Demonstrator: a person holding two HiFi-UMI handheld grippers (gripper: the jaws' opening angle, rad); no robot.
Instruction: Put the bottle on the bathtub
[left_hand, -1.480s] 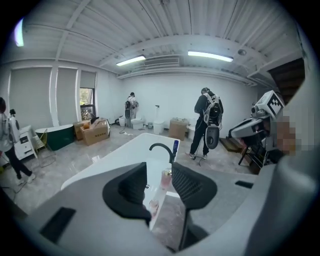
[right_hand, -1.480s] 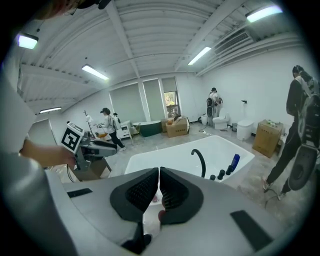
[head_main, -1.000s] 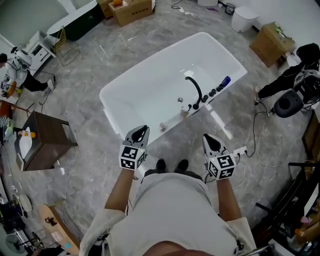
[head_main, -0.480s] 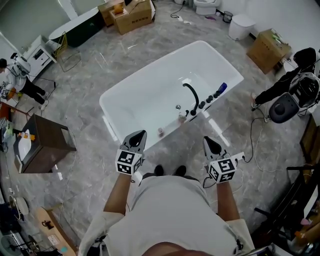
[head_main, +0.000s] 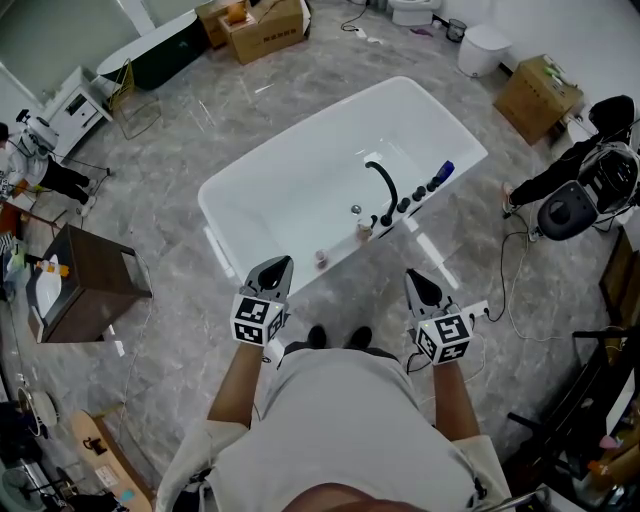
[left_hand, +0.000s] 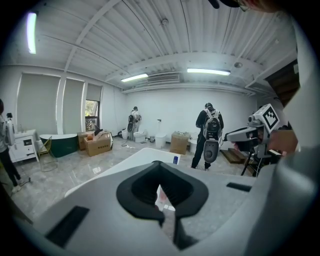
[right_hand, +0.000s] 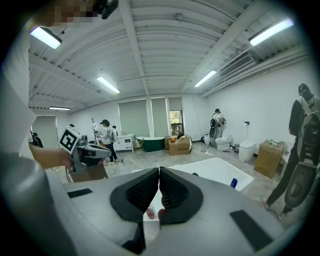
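The white bathtub (head_main: 300, 175) lies on the grey floor ahead of me, with a black faucet (head_main: 384, 187) on its near rim. A blue bottle (head_main: 446, 171) stands on that rim at the right end. A small pink bottle (head_main: 321, 259) stands on the near rim further left. My left gripper (head_main: 284, 262) is shut and empty, just short of the rim by the pink bottle. My right gripper (head_main: 413, 277) is shut and empty over the floor, right of the tub. The blue bottle (left_hand: 175, 160) also shows in the left gripper view and the blue bottle (right_hand: 233, 183) in the right gripper view.
A brown cabinet (head_main: 92, 285) stands at the left. Cardboard boxes (head_main: 266, 20) sit behind the tub and another box (head_main: 540, 85) at the right. A person in black (head_main: 578, 175) bends over at the right. Cables and a power strip (head_main: 478, 300) lie by my right gripper.
The view has drifted slightly, so the tub sits a little higher in the picture. Both grippers stay shut and hold nearly the same places in front of me.
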